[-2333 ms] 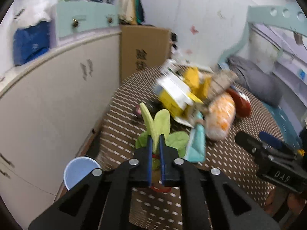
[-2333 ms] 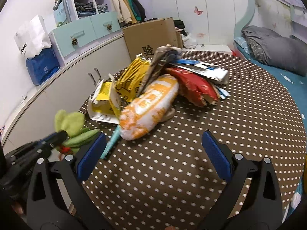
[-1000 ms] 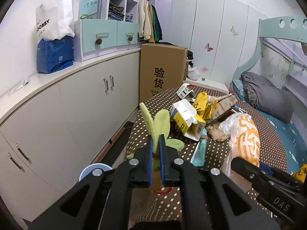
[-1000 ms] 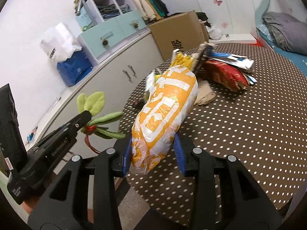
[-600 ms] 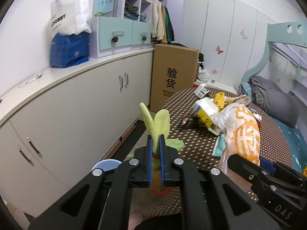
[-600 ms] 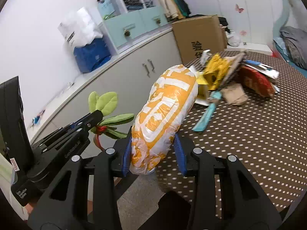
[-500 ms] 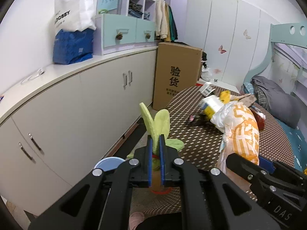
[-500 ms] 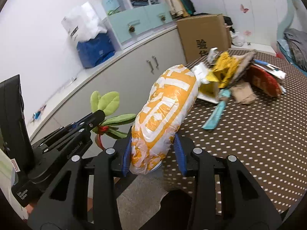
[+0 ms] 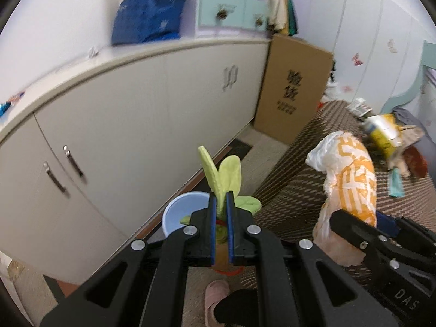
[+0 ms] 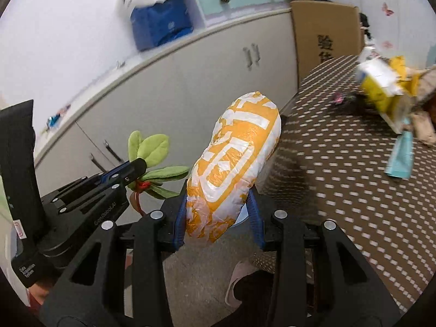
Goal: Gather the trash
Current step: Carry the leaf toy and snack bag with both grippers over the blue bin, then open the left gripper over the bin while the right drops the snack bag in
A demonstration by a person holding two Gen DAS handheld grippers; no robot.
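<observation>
Orange-white bag (image 10: 235, 163) clamped in right tongs (image 10: 218, 223), one plush sprig (image 9: 222, 179) in left tongs (image 9: 221, 226)

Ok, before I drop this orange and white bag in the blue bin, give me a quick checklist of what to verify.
1. Right gripper holds the orange and white bag: ok, both pads press its lower part.
2. Left gripper holds the green plush leaves: ok, shut on the stem.
3. Blue bin in view and open: ok, on the floor beside the dotted table.
4. Bag directly above the bin: cannot tell; the bag hides most of the bin in the right wrist view.
5. Room in the bin: cannot tell; the left gripper hides much of its inside.
6. Pink slipper away from the bin: ok.
</observation>
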